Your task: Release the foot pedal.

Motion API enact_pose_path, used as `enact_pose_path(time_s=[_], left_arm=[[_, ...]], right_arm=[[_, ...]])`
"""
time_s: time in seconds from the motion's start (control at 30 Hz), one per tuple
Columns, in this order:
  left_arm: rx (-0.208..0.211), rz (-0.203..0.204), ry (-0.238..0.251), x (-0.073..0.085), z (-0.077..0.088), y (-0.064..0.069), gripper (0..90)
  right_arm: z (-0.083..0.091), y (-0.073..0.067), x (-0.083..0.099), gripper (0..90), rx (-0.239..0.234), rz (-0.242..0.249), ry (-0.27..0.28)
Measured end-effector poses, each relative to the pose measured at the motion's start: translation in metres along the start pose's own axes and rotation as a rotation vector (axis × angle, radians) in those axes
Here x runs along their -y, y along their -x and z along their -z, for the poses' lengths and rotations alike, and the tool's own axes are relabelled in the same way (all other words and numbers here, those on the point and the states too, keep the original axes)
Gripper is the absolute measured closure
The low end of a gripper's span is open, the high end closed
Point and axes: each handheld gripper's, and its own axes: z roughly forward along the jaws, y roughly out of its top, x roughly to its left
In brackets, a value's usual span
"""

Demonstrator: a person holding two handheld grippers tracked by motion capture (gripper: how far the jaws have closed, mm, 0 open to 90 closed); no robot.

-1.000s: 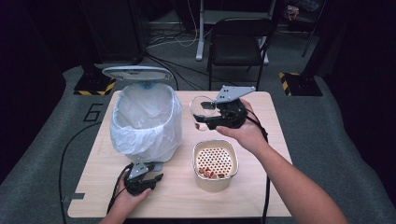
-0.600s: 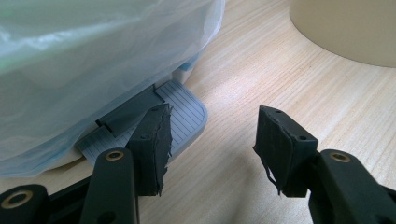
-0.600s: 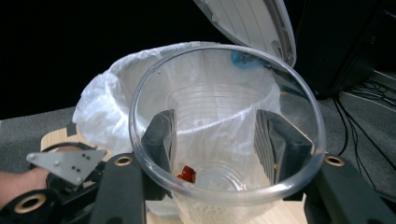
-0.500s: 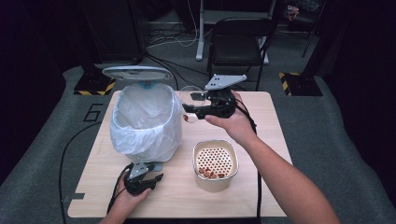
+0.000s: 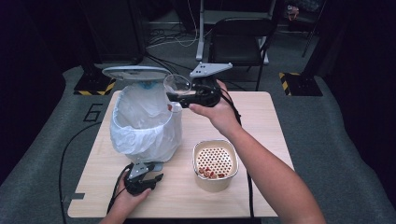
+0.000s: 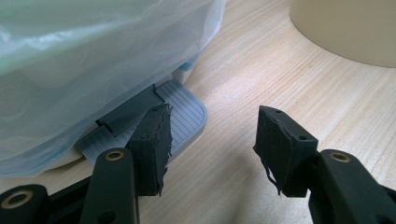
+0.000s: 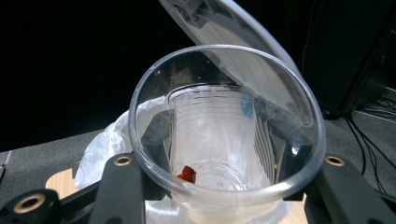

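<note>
Dark studio surroundings with grey floor frame a pale wooden counter (image 5: 261, 116) in the middle of the high view.

At the upper centre of that view, the right claw (image 5: 173, 96) is clamped on a clear plastic cup (image 5: 177, 85), held in the air over the rim of a white pedal bin lined with a translucent white plastic bag (image 5: 140, 126). The bin fills the left-centre of the counter, and its round grey lid (image 5: 135, 72) stands raised behind it. In the right gripper view the cup (image 7: 224, 140) lies almost on its side with its wide mouth toward the camera and fills the centre of the frame, its wall pressed between the two black jaws. A small red piece (image 7: 187, 173) sits low inside the cup, near its base. The bin's bag (image 7: 105, 149) shows at lower left, below the cup, and the raised lid (image 7: 233, 28) runs across the top.

At the lower left of the high view, the left claw (image 5: 154, 177) rests on the counter at the foot of the bin. In the left gripper view its jaws stand apart with nothing between them; the left-hand jaw lies over the bin's grey ribbed foot pedal (image 6: 184, 112).

Right of centre, near the counter's front edge, stands a cream round container with a perforated insert (image 5: 215, 161), with red pieces lying on the insert.
</note>
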Motion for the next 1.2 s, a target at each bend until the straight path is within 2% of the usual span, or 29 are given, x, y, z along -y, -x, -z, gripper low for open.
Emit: enact_pose_path(time_s=[0.03, 0.07, 0.13, 0.33, 0.43, 0.6, 0.93, 1.2], left_arm=[[0.017, 0.028, 0.004, 0.000, -0.001, 0.001, 45.8], [0.016, 0.035, 0.008, 0.001, -0.001, 0.002, 45.8], [0.013, 0.033, 0.010, 0.001, -0.001, 0.002, 45.8], [0.010, 0.028, 0.010, 0.000, -0.001, 0.001, 45.8], [0.010, 0.030, 0.011, 0.001, -0.001, 0.001, 45.8], [0.018, 0.034, 0.007, 0.000, -0.001, 0.002, 45.7], [0.015, 0.034, 0.009, 0.001, -0.001, 0.002, 45.8], [0.015, 0.033, 0.010, 0.001, -0.001, 0.002, 45.7]], right_arm=[[-0.004, -0.001, 0.000, 48.5, 0.000, 0.005, 0.000], [-0.007, -0.002, 0.000, 48.5, -0.001, 0.006, -0.002], [-0.015, -0.004, 0.000, 48.4, -0.001, 0.018, 0.000], [-0.034, -0.007, 0.002, 48.2, -0.040, 0.011, 0.004], [-0.043, -0.010, 0.004, 48.0, -0.044, 0.012, 0.002], [-0.058, -0.017, 0.009, 47.8, -0.051, -0.011, 0.001], [-0.082, -0.028, 0.022, 47.4, -0.028, -0.059, 0.027], [-0.092, -0.027, 0.028, 45.7, -0.016, -0.074, 0.029]])
